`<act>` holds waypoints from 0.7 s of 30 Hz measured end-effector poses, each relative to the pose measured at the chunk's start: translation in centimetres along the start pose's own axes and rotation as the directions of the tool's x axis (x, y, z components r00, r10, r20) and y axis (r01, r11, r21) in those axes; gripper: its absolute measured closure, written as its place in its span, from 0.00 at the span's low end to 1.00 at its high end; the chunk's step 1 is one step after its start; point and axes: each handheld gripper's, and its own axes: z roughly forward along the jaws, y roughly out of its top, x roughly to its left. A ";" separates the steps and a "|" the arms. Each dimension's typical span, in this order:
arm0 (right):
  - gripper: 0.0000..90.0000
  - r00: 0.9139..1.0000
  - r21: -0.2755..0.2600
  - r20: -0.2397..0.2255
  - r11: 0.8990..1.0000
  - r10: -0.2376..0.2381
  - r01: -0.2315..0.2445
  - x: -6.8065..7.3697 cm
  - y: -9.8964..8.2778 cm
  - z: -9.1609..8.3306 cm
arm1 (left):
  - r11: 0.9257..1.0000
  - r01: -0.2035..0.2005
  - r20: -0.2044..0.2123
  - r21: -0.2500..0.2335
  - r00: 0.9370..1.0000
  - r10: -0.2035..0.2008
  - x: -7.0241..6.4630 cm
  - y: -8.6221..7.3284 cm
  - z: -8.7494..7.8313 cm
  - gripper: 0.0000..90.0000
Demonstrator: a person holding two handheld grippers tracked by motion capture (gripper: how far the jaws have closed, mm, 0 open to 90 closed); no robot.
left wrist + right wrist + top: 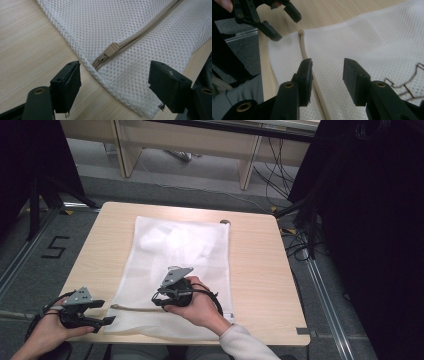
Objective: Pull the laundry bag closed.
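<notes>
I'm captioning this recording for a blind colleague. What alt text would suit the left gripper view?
A white mesh laundry bag lies on a light wooden table, its beige zipper pull near the bag's corner. The open hand-held gripper has its two black jaws rising from the bottom, spread either side of that corner without touching the zipper.

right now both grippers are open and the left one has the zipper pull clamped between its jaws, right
Not quite. The left gripper is open, but the zipper pull lies free on the mesh bag, ahead of the jaws, as the left gripper view shows. The right gripper is open too.
</notes>
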 end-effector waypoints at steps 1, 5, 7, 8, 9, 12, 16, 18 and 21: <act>0.68 0.999 -0.010 0.004 0.999 -0.032 0.032 -0.1 0.3 0.4 | 1.000 -0.019 -0.003 0.016 1.000 0.019 0.1 0.0 -0.1 0.28; 0.71 1.000 0.000 -0.020 1.000 -0.020 0.020 0.3 1.0 1.3 | 1.000 0.009 0.002 -0.003 1.000 -0.009 0.0 0.0 0.1 0.28; 0.74 0.999 0.012 -0.024 0.999 -0.030 0.030 0.5 1.3 1.8 | 1.000 -0.006 -0.007 0.012 1.000 0.006 0.2 0.1 0.0 0.28; 0.74 0.999 0.012 -0.024 0.999 -0.030 0.030 0.5 1.3 1.8 | 1.000 -0.006 -0.007 0.012 1.000 0.006 0.2 0.1 0.0 0.28; 0.76 0.999 0.017 -0.030 0.999 -0.027 0.028 0.6 1.3 2.0 | 1.000 -0.009 -0.002 0.015 1.000 0.009 0.2 0.1 0.0 0.28; 0.79 0.998 0.031 -0.046 0.999 -0.040 0.041 0.9 1.8 3.1 | 1.000 -0.012 -0.004 0.016 1.000 0.012 0.1 0.1 0.1 0.28; 0.81 0.998 0.035 -0.051 0.999 -0.039 0.041 1.1 2.2 3.9 | 1.000 0.009 0.004 0.001 1.000 -0.009 0.0 0.0 0.2 0.28; 0.84 0.997 0.050 -0.064 0.998 -0.041 0.044 1.4 2.6 4.6 | 1.000 0.008 0.005 0.002 1.000 -0.008 0.0 0.0 0.2 0.28; 0.85 0.996 0.057 -0.069 0.997 -0.054 0.058 1.6 3.0 5.5 | 1.000 -0.010 0.000 0.013 1.000 0.010 0.1 0.1 0.1 0.28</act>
